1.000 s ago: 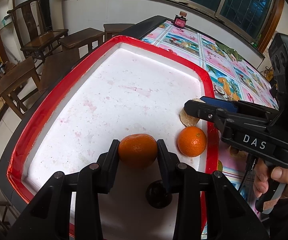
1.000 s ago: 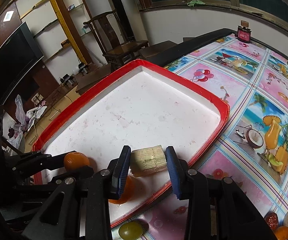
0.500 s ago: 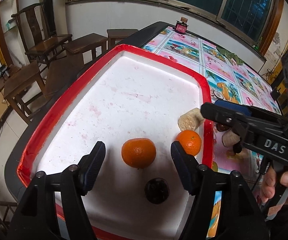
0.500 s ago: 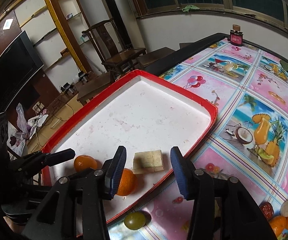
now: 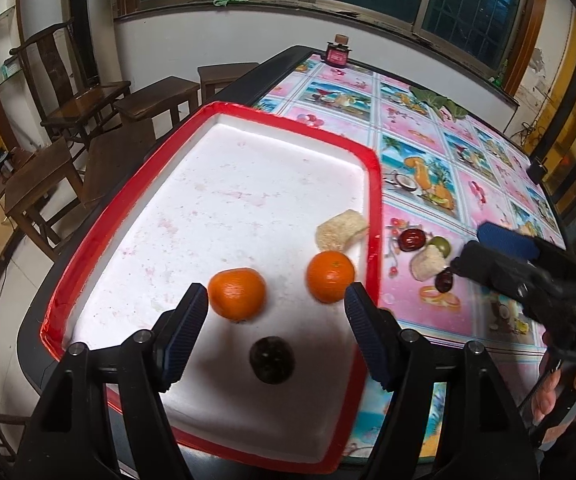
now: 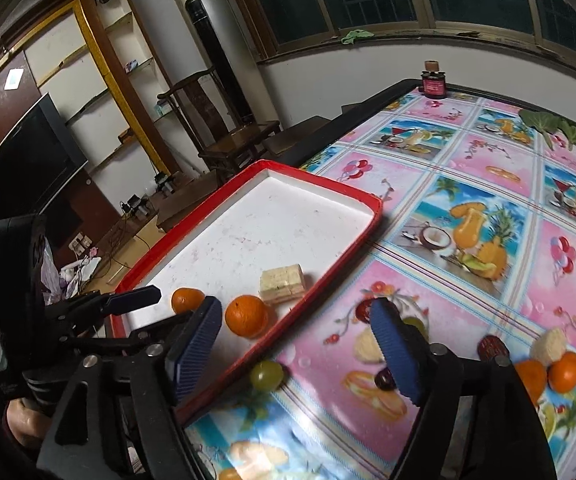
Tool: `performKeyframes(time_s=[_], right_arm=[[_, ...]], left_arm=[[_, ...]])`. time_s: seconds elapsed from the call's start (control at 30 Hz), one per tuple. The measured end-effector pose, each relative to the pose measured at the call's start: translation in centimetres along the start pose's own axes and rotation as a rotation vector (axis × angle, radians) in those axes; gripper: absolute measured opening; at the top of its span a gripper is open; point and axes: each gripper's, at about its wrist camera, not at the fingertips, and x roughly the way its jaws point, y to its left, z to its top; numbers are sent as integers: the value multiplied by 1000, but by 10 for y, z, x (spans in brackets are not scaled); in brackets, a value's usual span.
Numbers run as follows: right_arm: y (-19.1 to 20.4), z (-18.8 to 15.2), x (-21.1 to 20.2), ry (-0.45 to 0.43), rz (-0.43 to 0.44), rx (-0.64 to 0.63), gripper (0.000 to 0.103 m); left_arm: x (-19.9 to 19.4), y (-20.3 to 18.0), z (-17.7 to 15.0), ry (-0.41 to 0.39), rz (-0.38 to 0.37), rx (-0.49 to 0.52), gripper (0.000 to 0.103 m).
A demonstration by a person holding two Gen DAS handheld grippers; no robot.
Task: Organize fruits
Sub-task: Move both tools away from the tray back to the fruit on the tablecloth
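Note:
A white tray with a red rim (image 5: 374,200) (image 6: 328,188) holds two oranges, a dark round fruit (image 5: 272,359) and a pale cut block (image 5: 340,232) (image 6: 282,282). My left gripper (image 5: 276,320) (image 6: 156,308) hovers over the tray's near end with its jaws still opening. The left orange (image 5: 237,294) (image 6: 186,300) lies free just past its fingertips, and the right orange (image 5: 330,276) (image 6: 246,316) sits beside it. My right gripper (image 6: 294,348) (image 5: 472,256) is over the tablecloth right of the tray, its jaws also opening with nothing in them.
Loose fruit lies on the patterned cloth: a green grape (image 6: 266,375) by the tray rim, red dates (image 6: 492,346), pale pieces (image 6: 550,346) and oranges (image 6: 566,372). A small jar (image 6: 434,80) stands at the far edge. Wooden chairs stand left of the table.
The left gripper let go of the orange, opened and drew back upward. The right gripper released the pale block in the tray, opened and pulled away to the right over the cloth.

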Motion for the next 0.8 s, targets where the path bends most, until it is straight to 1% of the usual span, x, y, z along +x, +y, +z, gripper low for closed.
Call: performKeyframes(time_s=[0.1, 0.13, 0.23, 0.33, 0.5, 0.67, 0.8], right_arm=[[-11, -12, -18, 0, 6, 24, 88], [-15, -16, -23, 3, 6, 36, 88], [-33, -30, -42, 13, -18, 80, 89], [-45, -42, -58, 17, -51, 92, 92], [-57, -61, -78, 26, -121, 80, 92], [-71, -72, -92, 23, -159, 90, 92], [-81, -75, -96, 23, -185, 92, 92]], left_arm=[[-7, -9, 0, -14, -9, 17, 73], [-9, -12, 0, -18, -12, 22, 74], [-12, -21, -1, -20, -33, 35, 75], [-13, -31, -2, -20, -53, 51, 75], [-10, -52, -3, -4, -85, 87, 75], [-11, -72, -6, 3, -112, 128, 75], [-8, -86, -9, 21, -127, 153, 75]])
